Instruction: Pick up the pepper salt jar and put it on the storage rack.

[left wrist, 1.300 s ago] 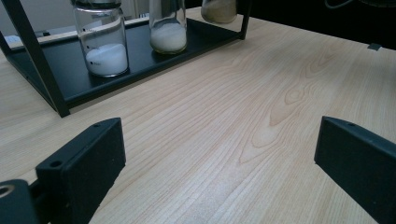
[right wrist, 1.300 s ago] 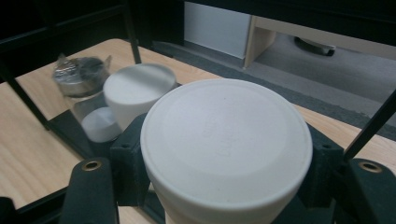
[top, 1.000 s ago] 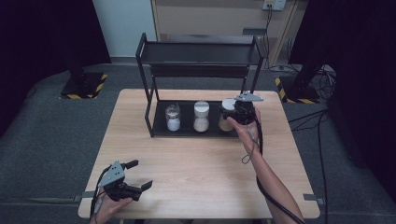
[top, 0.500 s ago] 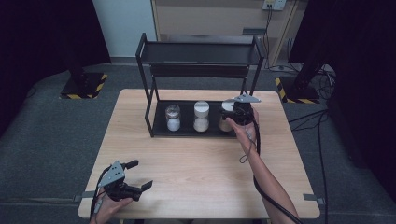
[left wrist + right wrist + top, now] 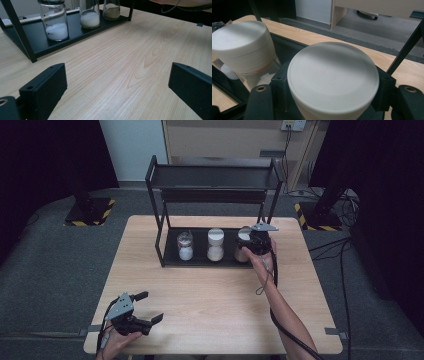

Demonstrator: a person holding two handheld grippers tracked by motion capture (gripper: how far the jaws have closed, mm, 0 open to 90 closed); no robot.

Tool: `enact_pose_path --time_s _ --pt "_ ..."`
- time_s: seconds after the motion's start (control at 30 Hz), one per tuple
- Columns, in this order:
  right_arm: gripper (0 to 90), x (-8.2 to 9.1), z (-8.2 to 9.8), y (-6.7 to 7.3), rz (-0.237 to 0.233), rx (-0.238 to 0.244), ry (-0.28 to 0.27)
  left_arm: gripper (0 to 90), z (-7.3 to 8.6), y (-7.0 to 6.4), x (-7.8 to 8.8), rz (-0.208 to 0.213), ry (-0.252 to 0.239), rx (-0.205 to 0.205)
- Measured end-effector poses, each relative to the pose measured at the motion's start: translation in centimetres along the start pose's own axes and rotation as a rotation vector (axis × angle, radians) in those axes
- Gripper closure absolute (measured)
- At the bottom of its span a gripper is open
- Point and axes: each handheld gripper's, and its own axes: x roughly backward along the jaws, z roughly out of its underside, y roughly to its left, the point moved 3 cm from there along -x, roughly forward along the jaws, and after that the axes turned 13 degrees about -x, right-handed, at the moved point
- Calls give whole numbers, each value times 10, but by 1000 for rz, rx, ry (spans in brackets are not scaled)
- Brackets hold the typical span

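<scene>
A black two-tier rack [image 5: 215, 176] stands at the back of the wooden table [image 5: 220, 295]. Its lower shelf [image 5: 75, 35] bears three glass jars. The left jar [image 5: 185, 246] [image 5: 56, 25] and the middle jar [image 5: 215, 245] [image 5: 90, 15] [image 5: 242, 45] hold white powder. The right jar [image 5: 243, 242] [image 5: 111, 11] holds brownish powder. My right gripper [image 5: 252, 241] [image 5: 333, 100] is shut on the right jar, one jaw on each side just under its white lid [image 5: 333, 75]. My left gripper [image 5: 150, 307] [image 5: 117, 85] rests open near the table's front left corner, nothing between its jaws.
The rack's upper shelf hangs close above the jars, and its upright posts [image 5: 160, 235] frame the shelf ends. Bare tabletop lies between the rack and the front edge. A cable [image 5: 265, 275] trails along the right forearm. Grey floor surrounds the table.
</scene>
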Motion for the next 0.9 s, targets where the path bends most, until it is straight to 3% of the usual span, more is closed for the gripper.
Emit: enact_pose_path --time_s 0.77,0.9 --pt "331 -3 8 -1 -4 1 -12 11 0 0 0 1 2 -2" --pt "296 -3 8 -1 -6 -13 -15 11 0 0 0 1 2 -2"
